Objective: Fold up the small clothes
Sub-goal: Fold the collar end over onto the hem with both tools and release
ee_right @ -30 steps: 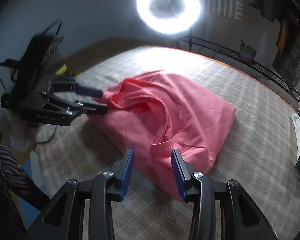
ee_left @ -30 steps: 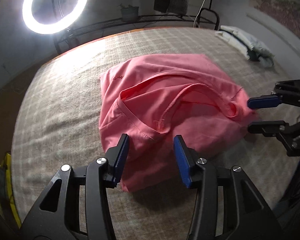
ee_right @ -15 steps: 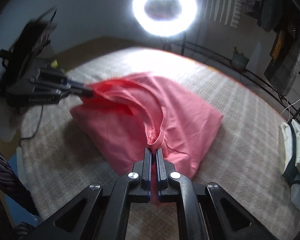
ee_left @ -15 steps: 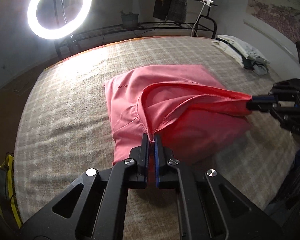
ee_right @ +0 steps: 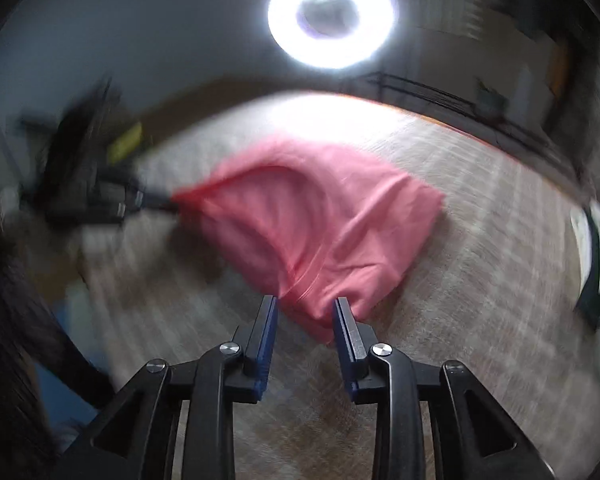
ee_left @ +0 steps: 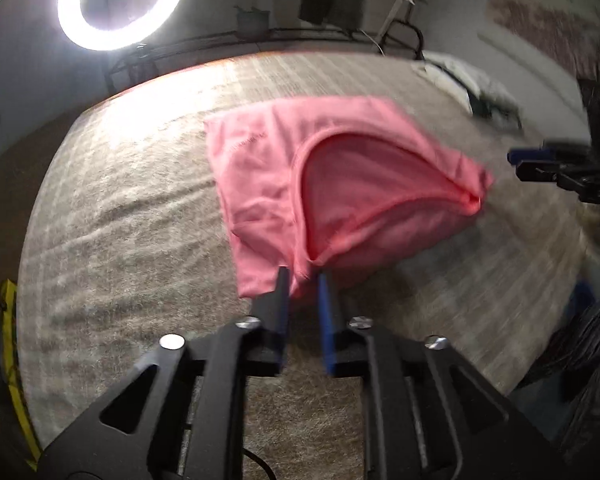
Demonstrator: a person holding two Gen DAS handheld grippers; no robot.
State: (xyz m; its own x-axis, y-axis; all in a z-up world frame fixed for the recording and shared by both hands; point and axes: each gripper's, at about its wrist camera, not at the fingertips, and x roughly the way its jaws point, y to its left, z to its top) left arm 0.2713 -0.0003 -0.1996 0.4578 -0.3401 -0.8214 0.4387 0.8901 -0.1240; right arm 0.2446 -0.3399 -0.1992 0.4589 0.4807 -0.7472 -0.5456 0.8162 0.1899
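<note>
Both hand-held grippers have let go of the pink shirt [ee_left: 340, 184].

My left hand-held gripper [ee_left: 302, 300] and right hand-held gripper [ee_right: 305, 320] sit part open, holding nothing. I see the shirt bunched on the surface [ee_left: 132, 216]; grabbing one layer could undo the fold.

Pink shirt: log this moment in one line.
pink shirt on blanket | left gripper open, hem between fingers | right gripper open, beside shirt | fold not done

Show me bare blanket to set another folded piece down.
Widest bare blanket lies left of the pink garment, toward the ring light. A narrower strip runs between garment and the white clothes pile. Crowded: the near edge, around left gripper and right gripper.
</note>
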